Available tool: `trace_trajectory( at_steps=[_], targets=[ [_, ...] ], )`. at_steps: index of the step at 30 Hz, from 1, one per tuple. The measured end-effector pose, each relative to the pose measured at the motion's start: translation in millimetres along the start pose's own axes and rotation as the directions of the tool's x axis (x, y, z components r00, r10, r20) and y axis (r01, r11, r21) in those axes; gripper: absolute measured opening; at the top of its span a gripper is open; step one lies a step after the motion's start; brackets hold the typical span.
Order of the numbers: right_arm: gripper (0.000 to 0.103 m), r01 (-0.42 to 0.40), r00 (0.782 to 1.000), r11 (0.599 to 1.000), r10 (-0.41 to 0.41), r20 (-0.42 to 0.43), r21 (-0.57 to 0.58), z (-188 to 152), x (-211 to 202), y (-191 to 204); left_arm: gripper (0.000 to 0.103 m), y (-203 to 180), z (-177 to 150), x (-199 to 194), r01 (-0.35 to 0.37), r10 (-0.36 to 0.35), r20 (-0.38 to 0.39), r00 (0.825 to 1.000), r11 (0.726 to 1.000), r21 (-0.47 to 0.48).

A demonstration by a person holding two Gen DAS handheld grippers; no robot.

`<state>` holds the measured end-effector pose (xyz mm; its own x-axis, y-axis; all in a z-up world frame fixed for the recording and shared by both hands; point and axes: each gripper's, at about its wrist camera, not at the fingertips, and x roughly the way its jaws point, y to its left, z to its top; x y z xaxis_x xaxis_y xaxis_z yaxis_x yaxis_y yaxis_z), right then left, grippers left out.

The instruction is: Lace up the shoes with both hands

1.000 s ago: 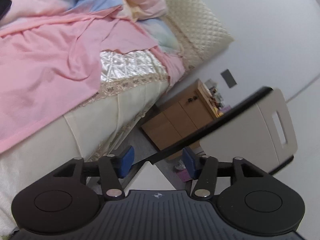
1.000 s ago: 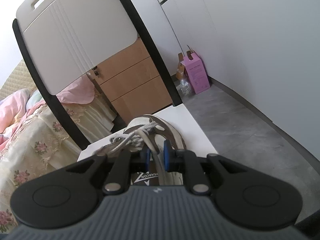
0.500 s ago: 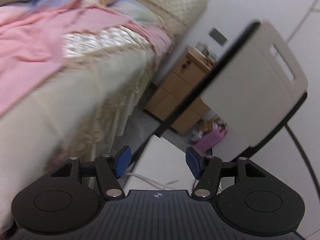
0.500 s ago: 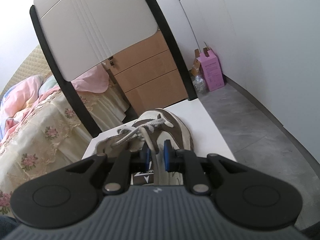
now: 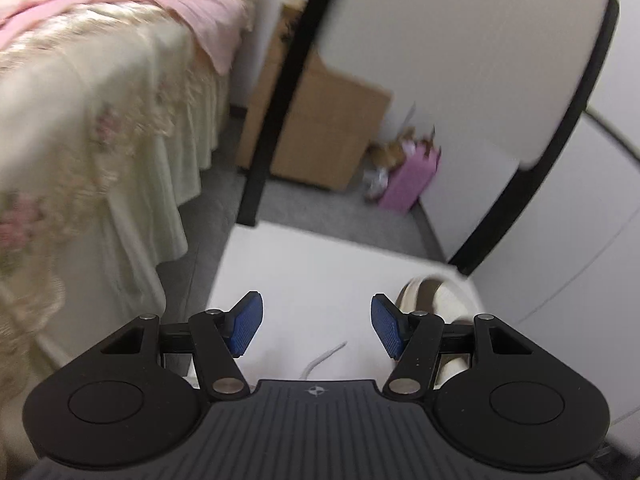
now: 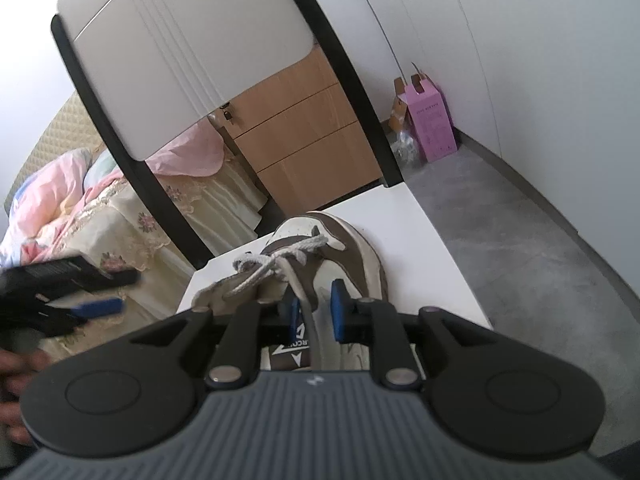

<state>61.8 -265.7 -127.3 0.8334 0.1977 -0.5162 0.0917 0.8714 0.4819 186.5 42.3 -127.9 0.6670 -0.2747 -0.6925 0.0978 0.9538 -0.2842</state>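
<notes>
A brown and white shoe [image 6: 344, 248] lies on a small white table [image 6: 420, 248], its grey laces [image 6: 264, 268] crossed loosely over the tongue. My right gripper [image 6: 316, 314] hovers just behind the shoe. Its jaws are opening, and one lace strand [image 6: 307, 320] runs between the blue pads without being pinched. My left gripper [image 5: 316, 324] is open over the table [image 5: 320, 264], with nothing between its pads. A loose white lace end [image 5: 324, 356] lies on the tabletop below it, and the shoe's toe [image 5: 432, 296] is just to its right. The left gripper [image 6: 96, 306] also shows blurred at the left of the right wrist view.
A white chair back with a black frame [image 6: 180, 60] stands behind the table. A wooden drawer cabinet [image 6: 304, 140] and a pink box [image 6: 432, 124] sit by the wall. A bed with a floral skirt [image 5: 100, 128] is to the left, grey floor [image 6: 520, 248] to the right. A hand [image 6: 12, 364] holds the left gripper.
My left gripper has swung down from facing the bed to over the table, entering the right wrist view. The right gripper's pads have spread apart around the lace strand.
</notes>
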Motion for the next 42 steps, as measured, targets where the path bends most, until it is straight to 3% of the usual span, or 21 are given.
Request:
trace_trajectory(
  at_steps=[3,7,11,13,16,20,23,26,28,31,38,42],
  targets=[
    [0.023,0.000,1.000,1.000,0.000,-0.008,0.016,1,1,-1,0.063,-2,-1,11,-0.012,0.013,-0.018,1.000,1.000,0.024],
    [0.026,0.014,1.000,0.999,-0.014,-0.017,0.030,4,5,0,0.064,2,-5,-8,0.087,-0.088,-0.018,0.996,0.995,-0.042],
    [0.027,0.034,0.999,0.999,-0.033,-0.022,0.038,5,8,3,0.064,-6,-21,-25,0.121,-0.122,-0.032,0.992,0.992,-0.030],
    [0.027,0.040,0.999,0.998,-0.039,-0.025,0.049,5,7,3,0.064,-13,-30,-32,0.137,-0.136,-0.051,0.989,0.991,0.016],
    [0.030,0.048,0.999,0.996,-0.046,-0.030,0.072,6,4,1,0.064,-37,-45,-35,0.147,-0.132,-0.093,0.987,0.973,0.178],
    [0.032,0.047,0.999,0.994,-0.044,-0.031,0.099,7,-2,-1,0.064,-69,-73,-26,0.107,-0.075,-0.091,0.993,0.896,0.431],
    [0.032,0.040,0.999,0.992,-0.036,-0.030,0.123,9,-6,-3,0.064,-85,-92,-13,0.043,-0.012,-0.056,0.998,0.803,0.594],
    [0.032,0.030,0.999,0.988,-0.025,-0.032,0.151,10,-9,-5,0.064,-92,-102,0,-0.012,0.035,-0.020,0.999,0.736,0.677],
    [0.032,0.025,0.999,0.986,-0.020,-0.033,0.162,11,-11,-7,0.064,-92,-104,6,-0.042,0.065,-0.006,0.998,0.719,0.693],
    [0.033,0.021,0.999,0.985,-0.015,-0.034,0.171,11,-13,-8,0.064,-88,-100,2,-0.014,0.045,-0.032,0.998,0.756,0.654],
    [0.033,0.020,0.999,0.984,-0.014,-0.033,0.179,12,-17,-10,0.064,-62,-63,-28,0.123,-0.137,-0.002,0.991,0.886,0.446],
    [0.033,0.063,0.998,0.994,-0.062,-0.014,0.089,12,-19,1,0.065,-47,-38,-29,0.164,-0.182,0.016,0.983,0.916,0.366]
  ],
)
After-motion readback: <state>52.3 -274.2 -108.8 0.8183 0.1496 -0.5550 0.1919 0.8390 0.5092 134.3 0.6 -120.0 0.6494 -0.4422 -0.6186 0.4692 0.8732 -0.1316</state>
